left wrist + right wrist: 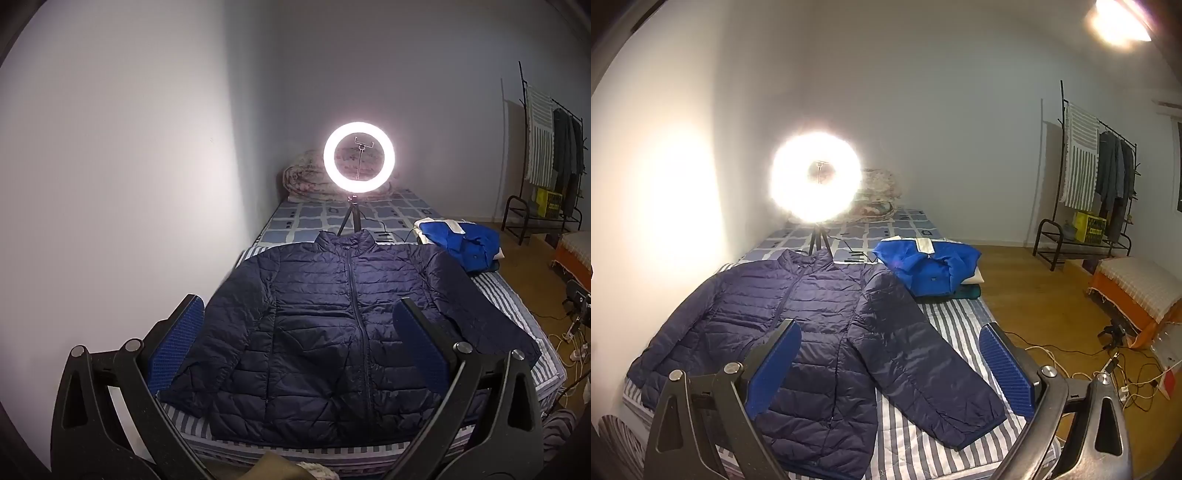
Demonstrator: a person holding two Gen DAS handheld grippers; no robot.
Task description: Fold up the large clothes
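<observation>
Navy puffer jacket [332, 332] flat on bed [960, 325], apparently zipped.

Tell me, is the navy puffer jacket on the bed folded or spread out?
Spread out. The navy puffer jacket lies flat on the striped bed, front up, zipper closed, both sleeves extended to the sides; no fold is visible.

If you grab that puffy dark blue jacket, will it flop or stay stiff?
The navy quilted jacket will probably flop and sag: it lies flat and soft on the striped bed. Its shiny fabric may be slippery. It looks puffy, so likely light.
</observation>
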